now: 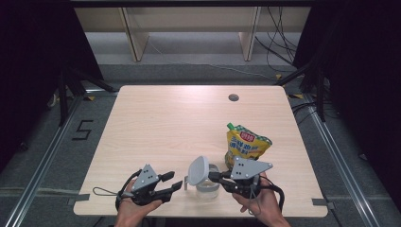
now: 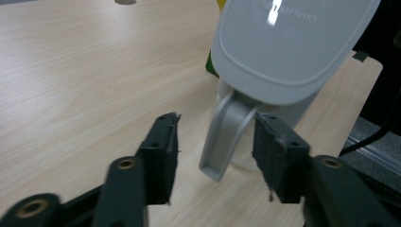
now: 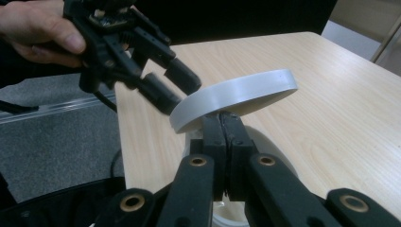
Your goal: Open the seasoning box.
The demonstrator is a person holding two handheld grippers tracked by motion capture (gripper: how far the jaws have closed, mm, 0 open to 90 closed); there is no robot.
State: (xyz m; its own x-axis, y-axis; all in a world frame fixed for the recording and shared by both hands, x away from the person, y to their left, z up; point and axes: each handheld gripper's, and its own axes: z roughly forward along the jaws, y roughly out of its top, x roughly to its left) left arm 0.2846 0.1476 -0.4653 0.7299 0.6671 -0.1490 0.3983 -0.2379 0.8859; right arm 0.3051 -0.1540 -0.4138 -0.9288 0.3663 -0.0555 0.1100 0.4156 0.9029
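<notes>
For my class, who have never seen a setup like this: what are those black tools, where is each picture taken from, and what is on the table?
A person holds a hand tool with two black jaws in each hand. One picture looks down from above; the other two come from cameras riding on each tool. On the table stand a clear jug with a raised grey lid and a yellow pouch. The right gripper is shut on the jug's rim, under the lid. The left gripper is open, its jaws on either side of the jug's handle, not pressing it.

A light wooden table (image 1: 156,123) bears a clear container (image 1: 207,187) and yellow pouch (image 1: 246,145).
</notes>
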